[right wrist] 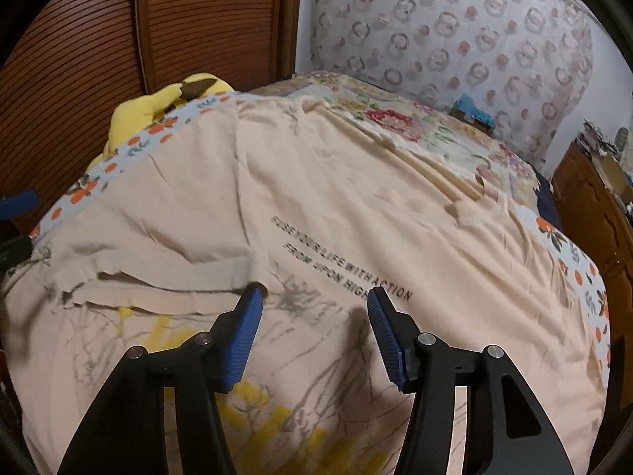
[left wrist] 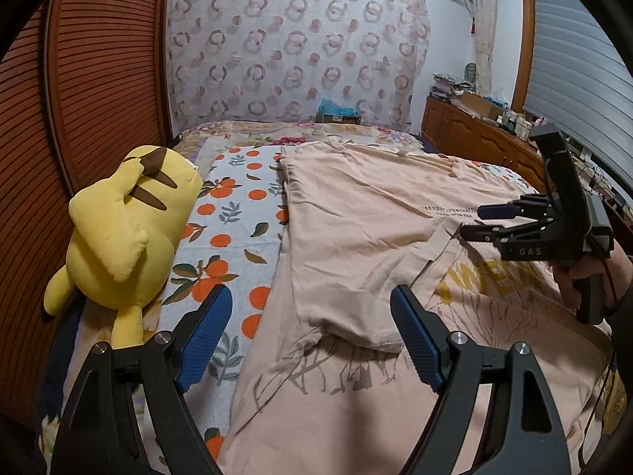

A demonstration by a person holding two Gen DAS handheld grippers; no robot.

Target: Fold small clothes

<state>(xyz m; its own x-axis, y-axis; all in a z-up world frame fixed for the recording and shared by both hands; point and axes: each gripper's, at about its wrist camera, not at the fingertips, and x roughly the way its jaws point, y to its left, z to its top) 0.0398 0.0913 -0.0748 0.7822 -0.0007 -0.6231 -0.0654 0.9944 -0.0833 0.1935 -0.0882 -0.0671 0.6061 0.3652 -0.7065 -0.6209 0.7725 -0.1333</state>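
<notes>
While my tools are wide and empty, the shirt (right wrist: 316, 206) lies flat on the bed (left wrist: 237, 198).
Its folded sleeve (right wrist: 170, 273) is just left of my right tool (right wrist: 314, 301); my left tool (left wrist: 312, 308) is farther.

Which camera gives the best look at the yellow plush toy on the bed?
The left wrist view: the yellow plush toy lies in full sight beside the peach shirt. In the right wrist view only a part of it peeks out behind the shirt's far edge.

Matt cotton t-shirt (right wrist: 316, 198), plush toy (left wrist: 118, 237) (fuzzy), ribbed wooden door (left wrist: 99, 79)
</notes>
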